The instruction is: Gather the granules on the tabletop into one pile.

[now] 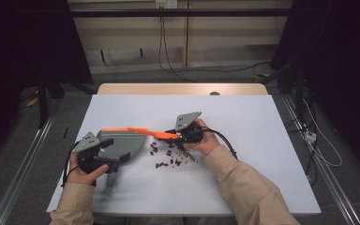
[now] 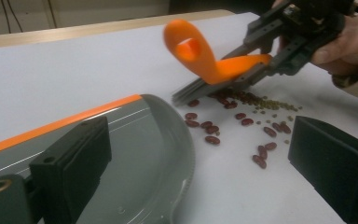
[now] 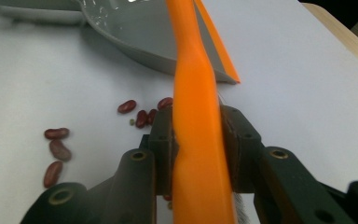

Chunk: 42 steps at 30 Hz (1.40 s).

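My right tongs (image 3: 196,140) clench the light, stiff brush (image 2: 205,60) mid-handle; left tongs (image 1: 104,158) grasp the rigid dustpan (image 1: 122,142).

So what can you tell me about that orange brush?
The brush looks like smooth orange plastic, with a flat handle ending in a rounded loop with a hole. Dark grey bristles run under it. The right gripper is shut on its handle and holds it slanted, bristles down at the white table beside the red beans. Its loop end points toward the grey dustpan.
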Available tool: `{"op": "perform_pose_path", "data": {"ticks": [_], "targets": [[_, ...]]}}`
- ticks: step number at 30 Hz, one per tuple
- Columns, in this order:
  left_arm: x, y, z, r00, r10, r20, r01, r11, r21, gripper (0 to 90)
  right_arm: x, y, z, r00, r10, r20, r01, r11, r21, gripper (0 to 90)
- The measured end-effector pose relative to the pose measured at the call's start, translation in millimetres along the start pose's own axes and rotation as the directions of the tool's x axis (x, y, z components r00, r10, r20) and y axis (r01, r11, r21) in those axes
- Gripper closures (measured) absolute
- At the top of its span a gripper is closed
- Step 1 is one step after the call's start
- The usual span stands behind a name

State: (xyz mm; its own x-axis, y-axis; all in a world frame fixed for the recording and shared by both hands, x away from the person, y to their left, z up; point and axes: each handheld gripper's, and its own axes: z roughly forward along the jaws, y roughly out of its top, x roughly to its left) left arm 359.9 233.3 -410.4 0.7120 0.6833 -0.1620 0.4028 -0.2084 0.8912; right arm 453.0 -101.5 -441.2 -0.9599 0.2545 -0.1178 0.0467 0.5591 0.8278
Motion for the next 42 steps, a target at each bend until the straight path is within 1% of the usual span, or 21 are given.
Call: {"op": "perform_pose_path", "data": {"ticks": [7,12,14,20,23,25,26,30,31,32,34,35,36,37,39,40,42], "targets": [[0.3,-1.6,-2.9,1.0000,0.007,-0.003,-0.007,1.0000,0.004,5.8,8.6,-0.2,-6.0,0.9996,0.026,-0.007,-0.026,1.000,0.003,68.8],[0.2,-2.9,-3.4,0.9999,0.010,-0.002,-0.010,0.9999,0.005,5.8,11.2,1.1,-9.2,0.9984,0.055,-0.016,-0.055,0.998,0.007,68.9],[-0.4,-3.7,-3.3,0.9999,0.010,0.000,-0.010,0.9999,0.009,5.8,12.6,1.0,-9.5,0.9984,0.054,-0.015,-0.054,0.998,0.009,68.8],[-0.5,-4.9,-4.1,0.9999,0.015,0.000,-0.015,0.9998,0.011,5.8,16.0,2.3,-12.7,0.9967,0.079,-0.017,-0.079,0.997,0.018,69.0],[-0.5,-5.2,-4.8,0.9999,0.014,-0.001,-0.014,0.9999,0.010,5.8,17.1,2.4,-14.2,0.9963,0.086,0.000,-0.086,0.996,0.021,69.0],[-0.6,-5.3,-4.8,0.9999,0.014,0.000,-0.014,0.9998,0.010,5.8,16.8,2.8,-15.0,0.9941,0.107,0.020,-0.107,0.994,0.016,69.2],[-0.5,-5.4,-4.7,0.9999,0.017,0.000,-0.017,0.9998,0.013,5.8,16.1,3.1,-15.2,0.9932,0.110,0.039,-0.110,0.994,0.010,69.3],[-1.1,-5.4,-4.3,0.9998,0.018,0.000,-0.018,0.9997,0.014,5.8,9.3,2.2,-17.1,0.9853,0.156,0.070,-0.155,0.988,-0.018,69.8],[-1.1,-5.4,-4.3,0.9998,0.020,-0.001,-0.020,0.9997,0.015,5.8,7.6,2.0,-18.4,0.9825,0.165,0.087,-0.163,0.986,-0.030,69.9],[-0.9,-5.6,-4.1,0.9998,0.021,-0.002,-0.021,0.9997,0.016,5.8,6.1,2.2,-20.2,0.9792,0.179,0.096,-0.175,0.984,-0.044,70.0],[-0.5,-6.1,-3.7,0.9999,0.017,-0.002,-0.017,0.9997,0.015,5.8,3.3,3.2,-24.7,0.9697,0.222,0.101,-0.215,0.974,-0.075,70.1],[-0.3,-6.2,-3.6,0.9999,0.016,-0.002,-0.016,0.9997,0.017,5.8,2.3,4.2,-27.2,0.9660,0.233,0.112,-0.224,0.971,-0.089,70.1],[-0.3,-6.2,-3.5,0.9999,0.015,-0.002,-0.015,0.9997,0.016,5.8,1.7,5.5,-30.1,0.9591,0.253,0.127,-0.241,0.965,-0.100,70.1],[-0.3,-6.2,-3.4,0.9999,0.015,-0.002,-0.015,0.9998,0.015,5.8,1.5,6.8,-32.8,0.9490,0.286,0.133,-0.271,0.955,-0.118,70.1],[-0.2,-6.1,-3.5,0.9999,0.014,-0.003,-0.014,0.9998,0.014,5.6,3.3,10.1,-37.2,0.9253,0.350,0.146,-0.328,0.932,-0.155,70.1],[0.0,-6.1,-3.5,0.9999,0.015,-0.002,-0.015,0.9998,0.015,5.6,5.1,11.7,-38.6,0.9083,0.388,0.156,-0.361,0.916,-0.177,70.2],[-0.2,-6.0,-3.4,0.9999,0.014,-0.003,-0.014,0.9998,0.013,5.6,10.5,14.8,-39.4,0.8704,0.466,0.158,-0.428,0.875,-0.224,70.2]]}}
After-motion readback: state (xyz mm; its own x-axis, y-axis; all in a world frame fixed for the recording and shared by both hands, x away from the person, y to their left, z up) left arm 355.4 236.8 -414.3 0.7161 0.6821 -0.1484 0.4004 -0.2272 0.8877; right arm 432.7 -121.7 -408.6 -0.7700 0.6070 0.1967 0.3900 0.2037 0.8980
